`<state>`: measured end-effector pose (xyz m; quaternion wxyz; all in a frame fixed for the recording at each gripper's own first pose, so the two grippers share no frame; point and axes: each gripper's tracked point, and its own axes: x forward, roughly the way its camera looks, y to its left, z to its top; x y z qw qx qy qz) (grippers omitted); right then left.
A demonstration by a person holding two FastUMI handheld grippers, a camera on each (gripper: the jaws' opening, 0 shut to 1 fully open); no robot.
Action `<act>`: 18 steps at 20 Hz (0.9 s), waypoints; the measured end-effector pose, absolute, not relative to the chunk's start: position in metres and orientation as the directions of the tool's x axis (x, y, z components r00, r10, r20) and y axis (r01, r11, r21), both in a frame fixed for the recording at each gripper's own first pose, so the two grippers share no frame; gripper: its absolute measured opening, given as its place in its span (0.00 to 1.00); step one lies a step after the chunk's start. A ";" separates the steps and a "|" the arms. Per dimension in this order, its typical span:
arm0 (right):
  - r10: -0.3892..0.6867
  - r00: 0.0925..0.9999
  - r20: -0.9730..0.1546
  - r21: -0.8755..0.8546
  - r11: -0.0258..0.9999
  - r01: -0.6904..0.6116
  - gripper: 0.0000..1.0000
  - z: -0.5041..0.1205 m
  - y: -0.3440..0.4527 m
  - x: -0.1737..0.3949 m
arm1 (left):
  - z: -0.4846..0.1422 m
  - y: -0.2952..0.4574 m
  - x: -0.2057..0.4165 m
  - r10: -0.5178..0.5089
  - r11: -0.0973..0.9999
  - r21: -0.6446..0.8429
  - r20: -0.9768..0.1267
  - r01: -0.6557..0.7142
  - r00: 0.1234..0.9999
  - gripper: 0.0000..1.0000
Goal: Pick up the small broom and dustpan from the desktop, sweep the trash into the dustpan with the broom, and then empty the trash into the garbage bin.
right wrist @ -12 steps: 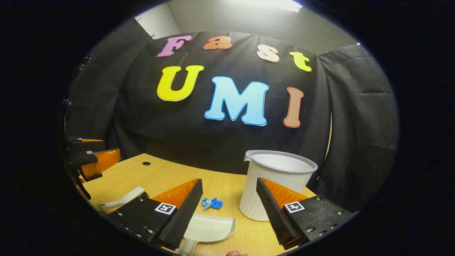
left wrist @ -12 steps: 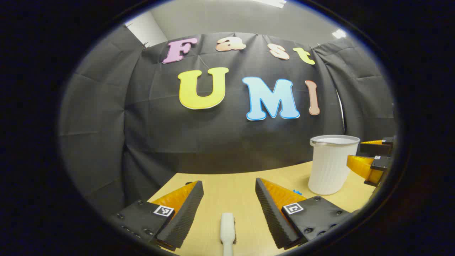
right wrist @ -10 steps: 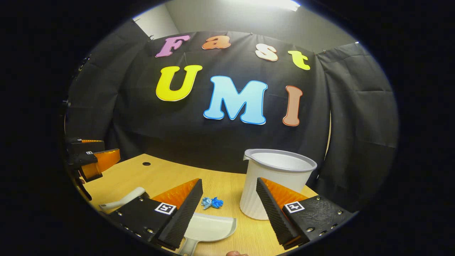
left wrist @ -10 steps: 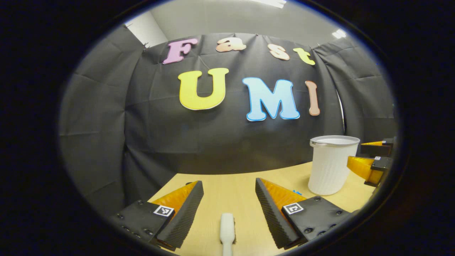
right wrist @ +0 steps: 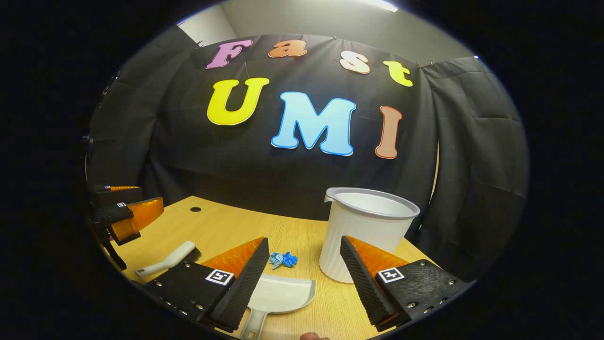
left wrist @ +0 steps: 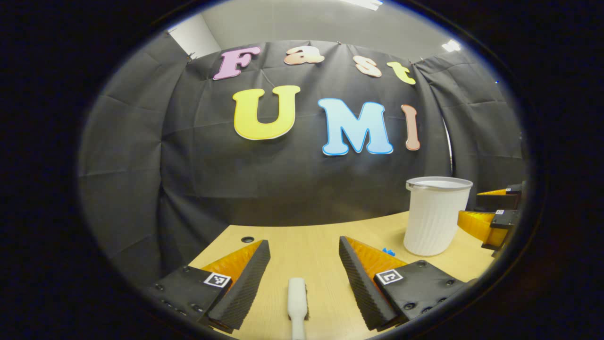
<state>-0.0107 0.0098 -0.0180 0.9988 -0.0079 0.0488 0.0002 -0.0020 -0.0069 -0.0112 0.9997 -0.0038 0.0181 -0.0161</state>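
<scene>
In the left gripper view the white broom [left wrist: 297,304] lies on the wooden desk, handle toward me, between the fingers of my open left gripper [left wrist: 304,248], which hangs above it. The right gripper view has the pale dustpan [right wrist: 278,298] flat on the desk under my open right gripper [right wrist: 304,245], its handle at the bottom edge. Blue crumpled trash [right wrist: 283,259] lies just beyond the pan. The white ribbed bin [right wrist: 363,231] stands to the right of it. The broom [right wrist: 167,260] lies at the left there, near the left gripper [right wrist: 134,212].
The desk [left wrist: 311,241] ends at the black cloth wall behind. A small round hole [right wrist: 195,209] sits in the desk's far left corner. The bin [left wrist: 435,215] stands at the right of the left gripper view, with the right gripper [left wrist: 490,212] beside it.
Both views have tipped down a little, so more of the desk shows. The dustpan and broom appear slightly farther up in the frames. Neither gripper has taken hold of anything.
</scene>
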 end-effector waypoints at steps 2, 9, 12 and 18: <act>0.018 0.989 -0.147 -0.007 1.000 -0.019 0.95 -0.030 0.016 -0.010 | -0.022 -0.006 -0.002 -0.039 0.999 -0.006 -0.063 0.038 0.997 0.98; 0.099 0.940 -0.325 0.067 0.994 -0.082 0.95 -0.075 0.043 -0.015 | -0.083 -0.004 -0.003 -0.065 0.998 -0.016 -0.241 0.063 0.968 0.98; 0.110 0.909 -0.401 0.078 0.993 -0.086 0.95 -0.098 0.050 -0.020 | -0.125 -0.004 0.000 -0.066 0.997 -0.050 -0.363 0.052 0.929 0.98; 0.120 0.847 -0.519 0.112 0.991 -0.072 0.95 -0.126 0.055 -0.029 | -0.176 0.001 -0.002 -0.062 0.998 -0.041 -0.533 0.047 0.844 0.96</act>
